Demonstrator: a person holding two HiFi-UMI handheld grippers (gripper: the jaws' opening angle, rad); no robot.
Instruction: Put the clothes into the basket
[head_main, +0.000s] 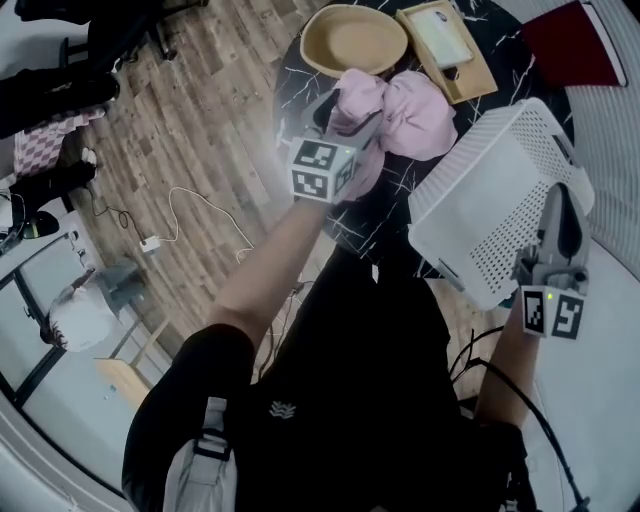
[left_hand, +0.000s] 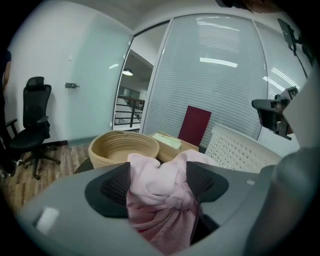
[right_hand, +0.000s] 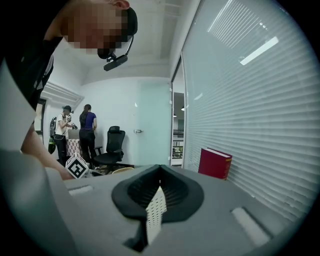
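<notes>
Clothes (head_main: 405, 105), pink, bunched on black table (head_main: 395, 215), just beside woven bowl (head_main: 352, 38) and wooden tray (head_main: 447, 47), outside white basket (head_main: 480, 200). Sat between wide-spread jaws of left hand-held gripper (head_main: 352, 125), pads flanking fabric, no pinch seen. Clamped perforated basket wall with right hand-held gripper (right_hand: 159, 192), jaws closed on it. Held basket tipped, near clothes.

Crumpled pink garment (head_main: 412, 112) lies beside white perforated basket (head_main: 500, 200).
</notes>
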